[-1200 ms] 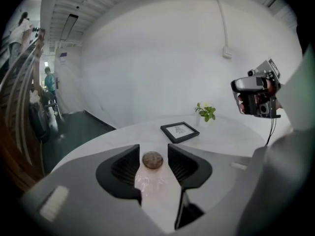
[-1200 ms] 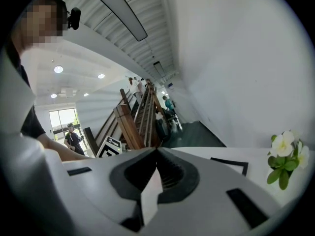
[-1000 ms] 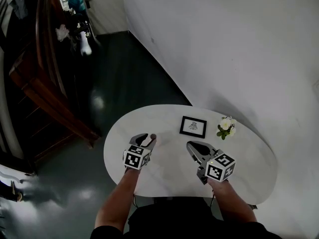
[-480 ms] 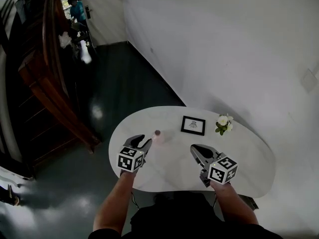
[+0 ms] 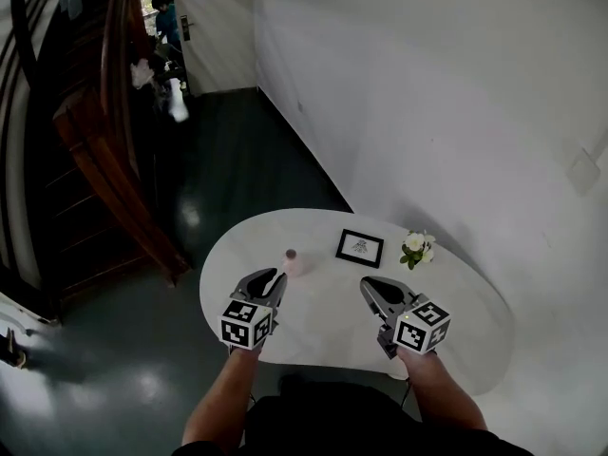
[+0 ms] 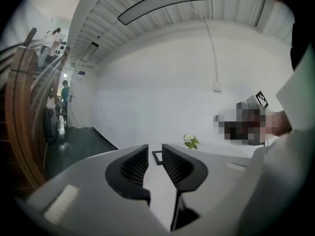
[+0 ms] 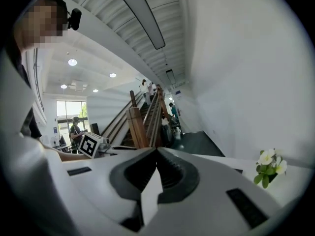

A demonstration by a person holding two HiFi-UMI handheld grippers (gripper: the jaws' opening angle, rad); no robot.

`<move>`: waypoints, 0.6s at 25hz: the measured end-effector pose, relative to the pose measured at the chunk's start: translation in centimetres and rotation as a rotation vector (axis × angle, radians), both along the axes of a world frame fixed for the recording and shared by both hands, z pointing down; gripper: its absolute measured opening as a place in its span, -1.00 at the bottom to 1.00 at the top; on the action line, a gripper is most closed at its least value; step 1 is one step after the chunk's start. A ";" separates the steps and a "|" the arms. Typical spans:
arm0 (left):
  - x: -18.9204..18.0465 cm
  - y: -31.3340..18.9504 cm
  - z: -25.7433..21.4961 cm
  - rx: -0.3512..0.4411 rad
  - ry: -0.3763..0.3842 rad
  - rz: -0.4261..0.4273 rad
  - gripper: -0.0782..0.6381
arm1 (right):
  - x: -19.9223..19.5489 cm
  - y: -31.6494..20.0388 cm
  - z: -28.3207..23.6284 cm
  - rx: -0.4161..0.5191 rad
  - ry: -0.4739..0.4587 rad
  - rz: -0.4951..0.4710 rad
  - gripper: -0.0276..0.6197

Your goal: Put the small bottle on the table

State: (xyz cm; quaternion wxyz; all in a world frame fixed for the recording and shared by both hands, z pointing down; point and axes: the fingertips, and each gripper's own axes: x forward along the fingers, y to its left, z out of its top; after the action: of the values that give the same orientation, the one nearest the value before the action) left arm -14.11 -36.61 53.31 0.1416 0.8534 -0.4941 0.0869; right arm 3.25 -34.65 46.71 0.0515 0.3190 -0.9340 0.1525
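Note:
The small pink bottle stands upright on the white oval table, near its left far edge. My left gripper hovers just short of the bottle, apart from it. Its jaws are closing, with a narrow gap and nothing between them in the left gripper view. My right gripper is over the middle of the table; its jaws are shut and empty in the right gripper view. The bottle does not show in either gripper view.
A black picture frame lies flat beyond the grippers, with a small bunch of white flowers to its right. A white wall runs behind the table. A wooden staircase and dark floor lie to the left.
The left gripper let go of the bottle and drew back toward me, and its jaws have narrowed. The bottle stays standing on the table. The right gripper has hardly moved.

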 end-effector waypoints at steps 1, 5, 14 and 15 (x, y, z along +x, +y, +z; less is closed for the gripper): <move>0.5 0.4 -0.5 0.009 0.002 -0.020 -0.53 | 0.7 0.0 -0.1 -0.002 -0.010 -0.003 -0.88; 2.6 2.2 -1.9 0.026 0.007 -0.102 -0.64 | 3.8 0.6 -0.5 -0.022 -0.078 -0.019 -0.88; 6.5 4.9 -5.7 0.051 -0.053 -0.151 -0.69 | 8.2 2.5 -1.1 0.038 -0.078 -0.124 -0.88; 6.5 4.8 -6.0 0.056 -0.063 -0.153 -0.69 | 8.5 2.4 -1.3 0.045 -0.080 -0.122 -0.88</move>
State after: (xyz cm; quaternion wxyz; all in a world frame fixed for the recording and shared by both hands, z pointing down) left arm -7.57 -31.78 47.26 0.1085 0.8135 -0.5644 0.0888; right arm 11.76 -32.28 45.44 0.0162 0.2563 -0.9562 0.1406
